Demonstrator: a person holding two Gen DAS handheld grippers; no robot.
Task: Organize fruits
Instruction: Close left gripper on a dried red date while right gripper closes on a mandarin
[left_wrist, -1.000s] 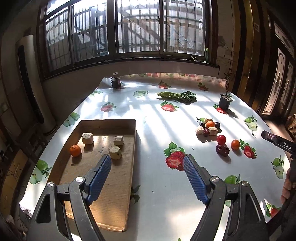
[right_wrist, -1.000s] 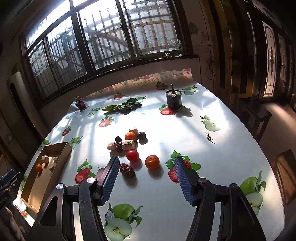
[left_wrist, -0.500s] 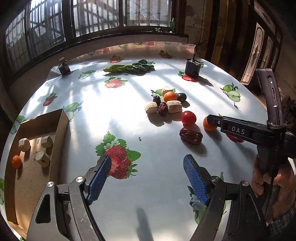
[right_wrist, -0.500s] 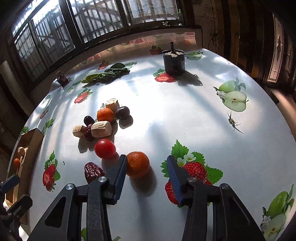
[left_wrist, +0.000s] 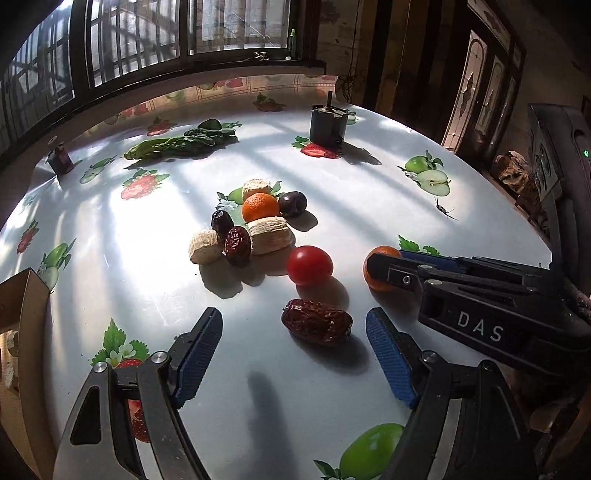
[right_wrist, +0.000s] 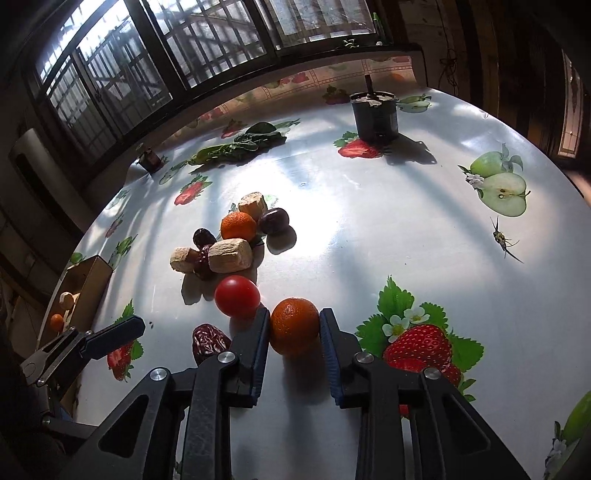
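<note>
Two grippers were in play, and I had each doing something different. My right gripper had its blue pads pressed against both sides of a small orange that sat on the table, jaws closed onto it; from the left wrist camera I could see the same orange peeking out past the tips of that gripper. My left gripper had its jaws spread wide with nothing between the pads, and a wrinkled red date lay on the tablecloth just ahead of the gap, nearer the right-hand pad. Just beyond the date sat a red tomato, which in the right wrist view lay close against the outer side of my right gripper's left finger. Farther back was a tight cluster: a second orange, a dark plum, two more dates, and three pale, rough-skinned chunks, one of them resting against a date. At the left edge stood a cardboard box holding a small orange piece and a pale chunk. Toward the window lay a bunch of leafy greens, a dark pot and a small dark jar, all well apart from the fruit.
</note>
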